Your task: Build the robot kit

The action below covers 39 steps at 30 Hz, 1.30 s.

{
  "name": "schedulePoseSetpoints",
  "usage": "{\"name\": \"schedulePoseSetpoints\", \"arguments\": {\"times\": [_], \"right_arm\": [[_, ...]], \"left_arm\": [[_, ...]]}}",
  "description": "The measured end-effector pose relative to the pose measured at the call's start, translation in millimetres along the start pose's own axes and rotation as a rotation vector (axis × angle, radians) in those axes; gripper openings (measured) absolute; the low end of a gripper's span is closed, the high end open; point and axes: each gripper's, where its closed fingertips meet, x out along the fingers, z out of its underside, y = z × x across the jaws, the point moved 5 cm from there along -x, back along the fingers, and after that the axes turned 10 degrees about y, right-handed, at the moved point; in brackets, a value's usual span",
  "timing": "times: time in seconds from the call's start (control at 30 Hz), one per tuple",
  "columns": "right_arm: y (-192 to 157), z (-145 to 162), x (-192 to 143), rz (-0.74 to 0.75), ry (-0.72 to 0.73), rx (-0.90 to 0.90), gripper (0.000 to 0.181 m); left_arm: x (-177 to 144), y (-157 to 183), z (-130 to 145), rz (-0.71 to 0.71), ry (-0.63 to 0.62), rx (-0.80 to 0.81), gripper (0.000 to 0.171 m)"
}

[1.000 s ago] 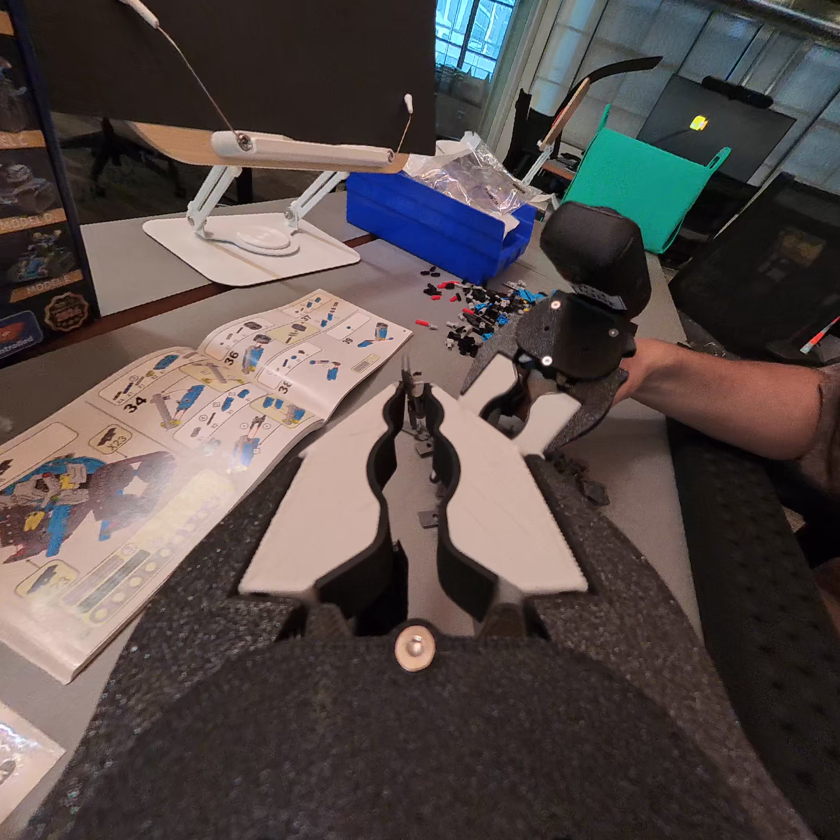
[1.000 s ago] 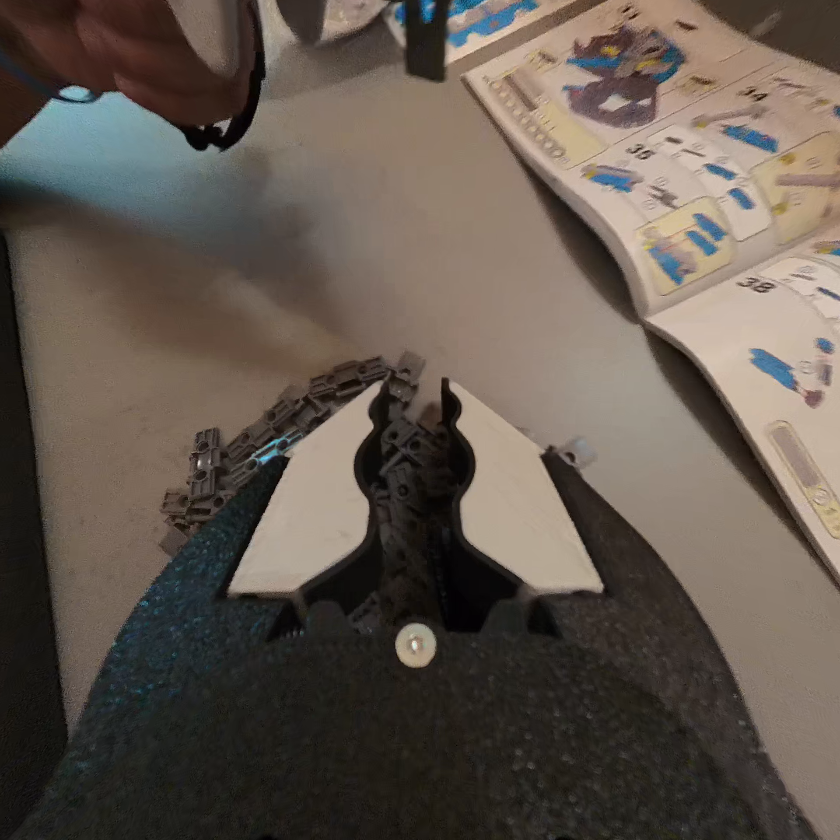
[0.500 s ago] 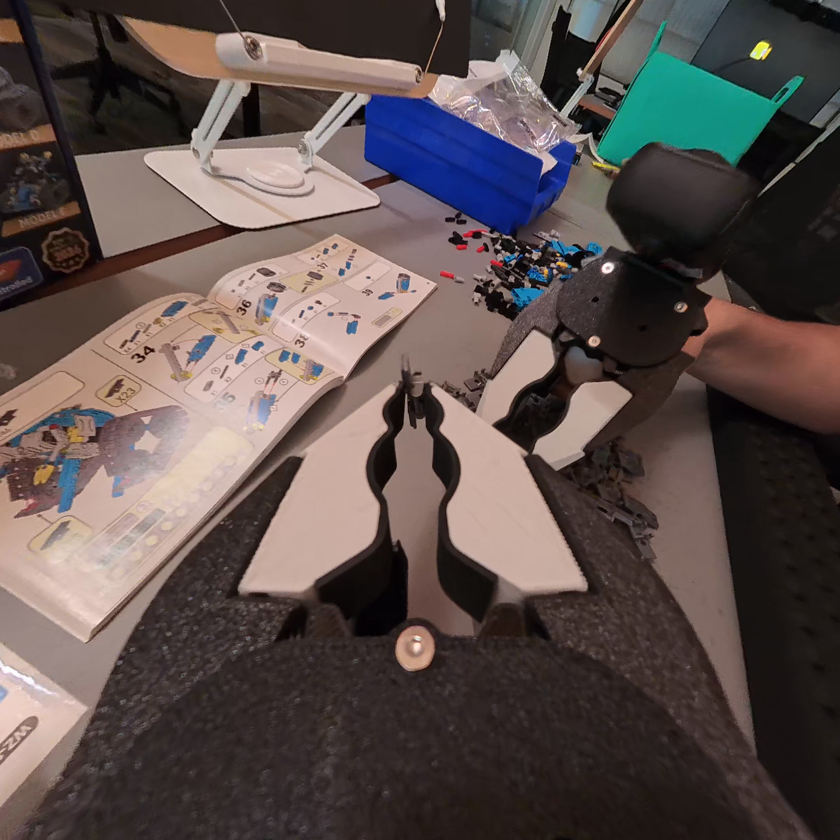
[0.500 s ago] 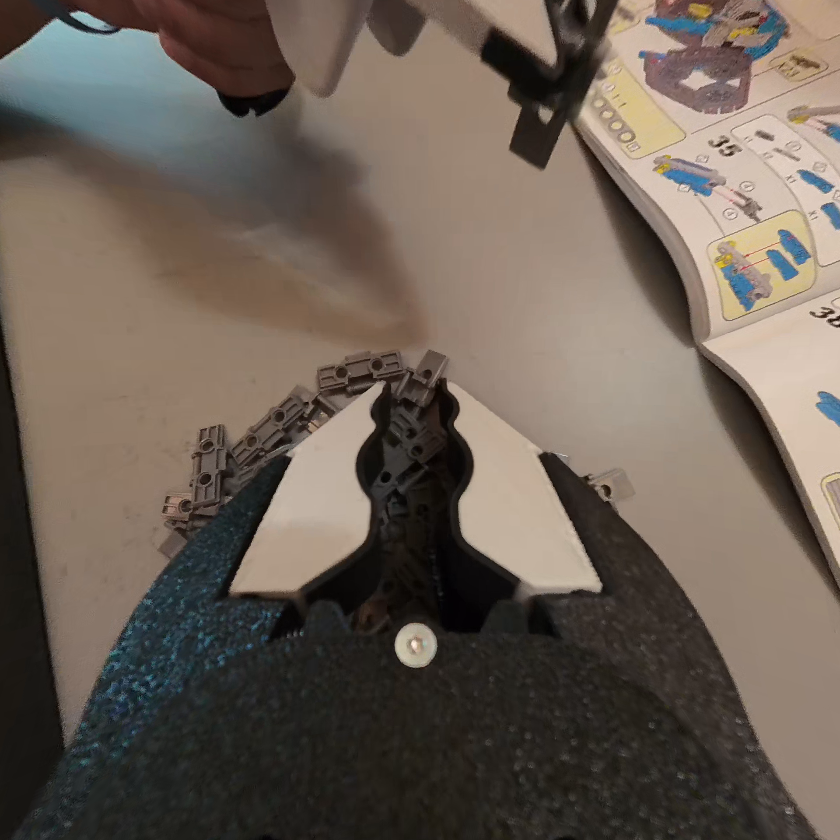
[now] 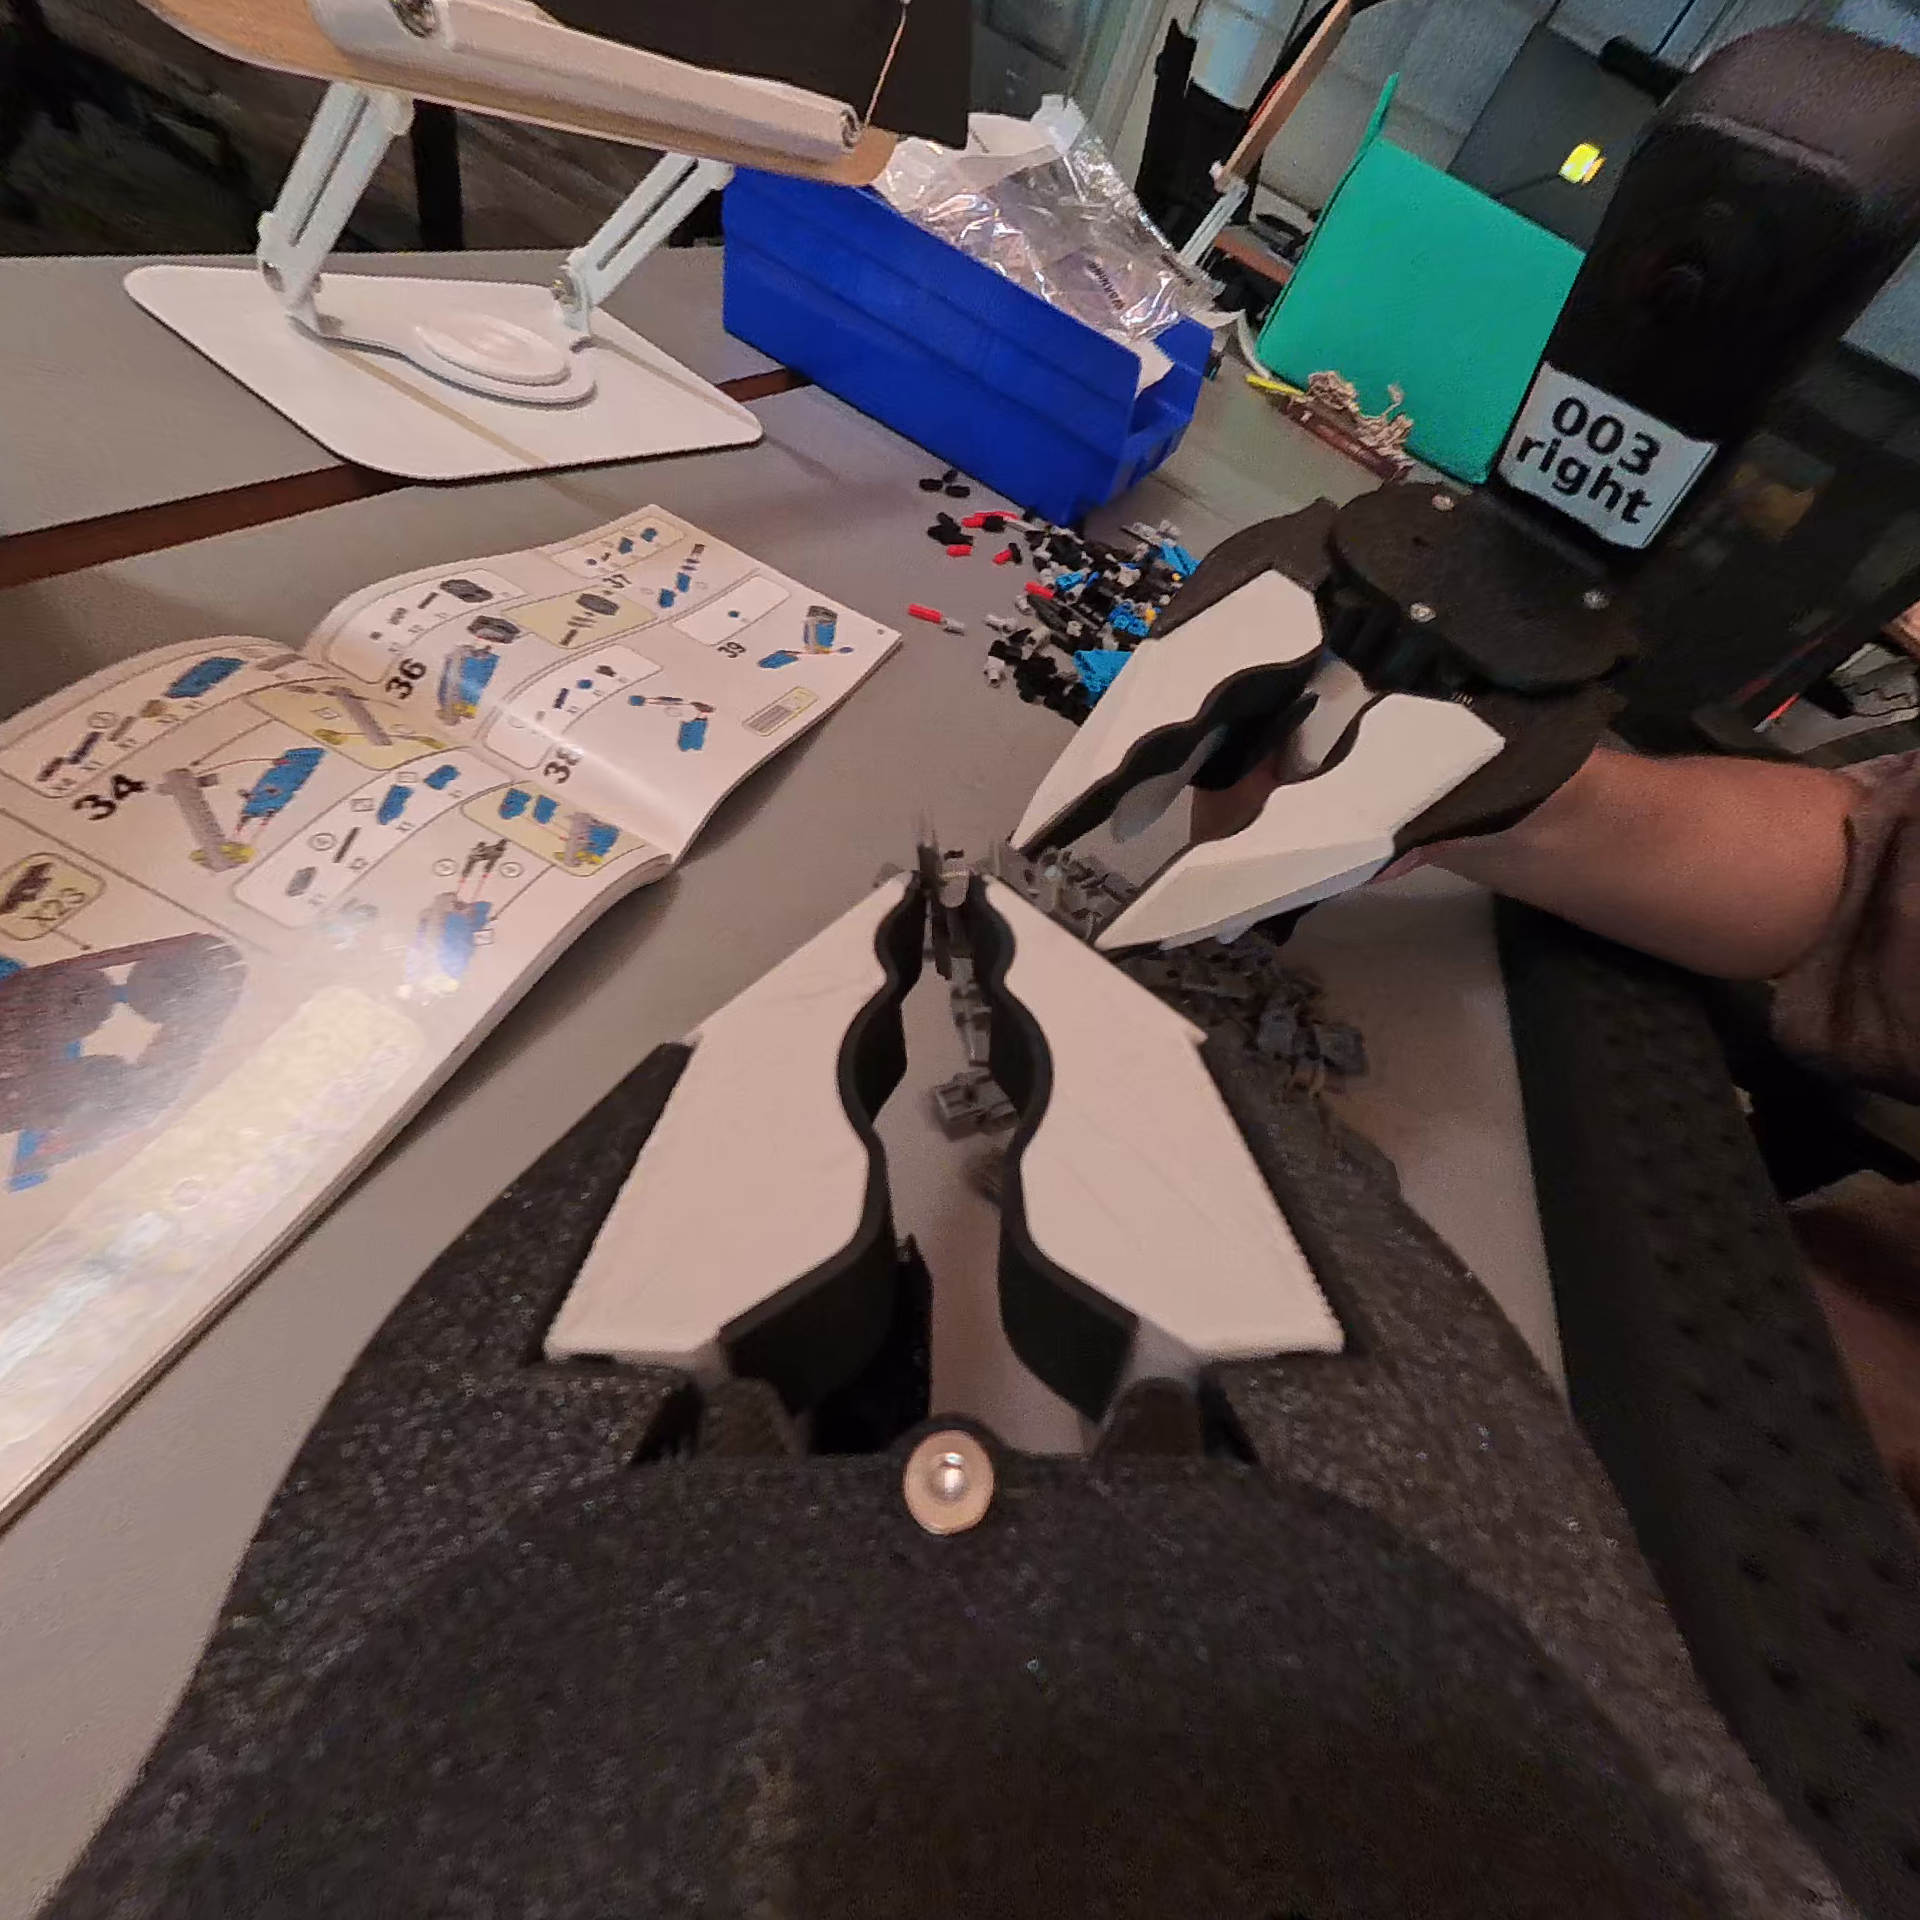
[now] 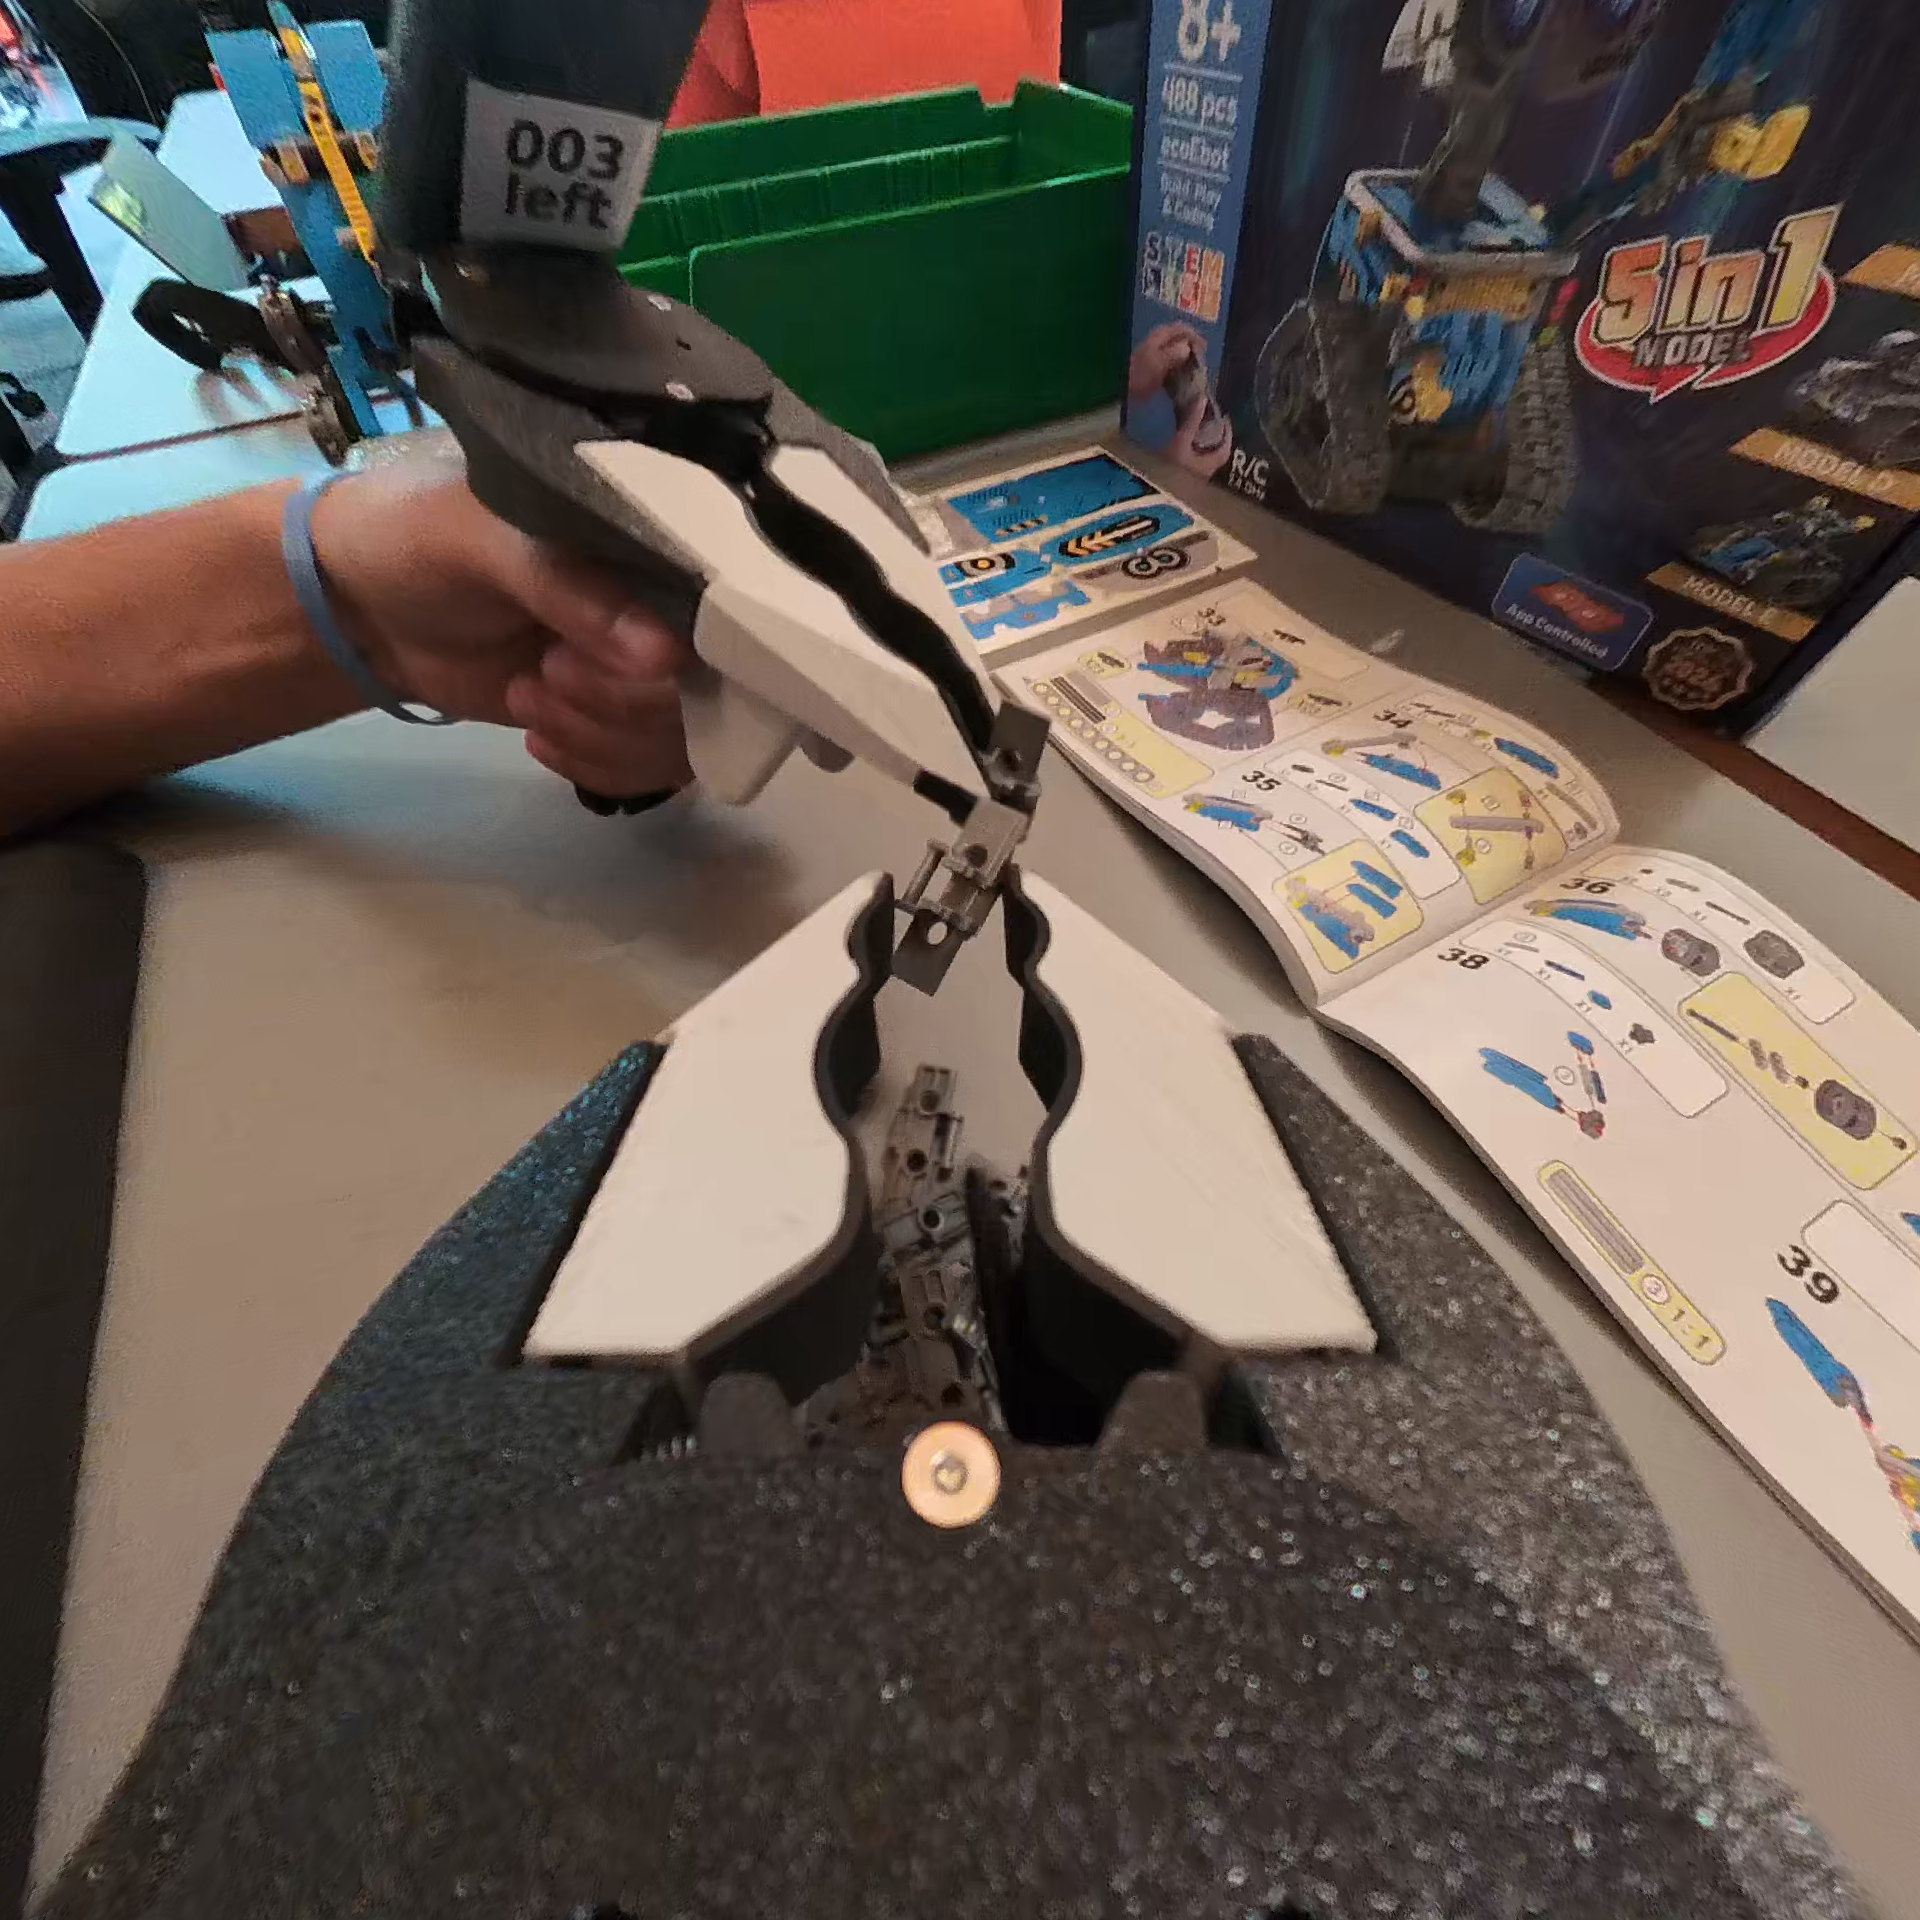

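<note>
While left gripper (image 6: 1003,774) pinches a grey track link (image 6: 1013,753) tight, right gripper (image 6: 945,904) fingers stand slightly parted around the dangling link chain (image 6: 951,894) above the desk (image 6: 416,987).

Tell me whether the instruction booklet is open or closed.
Open. The booklet lies spread flat on the table, two pages of numbered building steps facing up, beside the left gripper.

White printed tag (image 6: 561,177) on left gripper (image 6: 997,774), similar tag (image 5: 1600,468) on right gripper (image 5: 1070,894), numbered booklet (image 5: 312,831) pages, lettered blue box (image 6: 1558,312)
</note>
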Motion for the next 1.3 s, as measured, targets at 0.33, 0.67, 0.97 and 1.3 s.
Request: {"name": "schedulePoseSetpoints", "arguments": {"times": [0.33, 0.67, 0.97, 1.3], "right_arm": [[7, -6, -3, 0.055, 0.05, -0.02, 0.017], [6, -13, -5, -0.046, 0.137, 0.211, 0.016], [19, -16, -8, -0.036, 0.216, 0.384, 0.011], [15, 21, -8, -0.079, -0.178, -0.001, 0.012]], "left_arm": [[-2, -4, -1, -0.015, -0.002, 0.002, 0.008], [2, 4, 0, 0.048, 0.02, -0.051, 0.008], [0, 18, -6, 0.217, 0.085, -0.2, 0.008], [-2, 1, 1, 0.074, -0.002, -0.112, 0.007]]}}
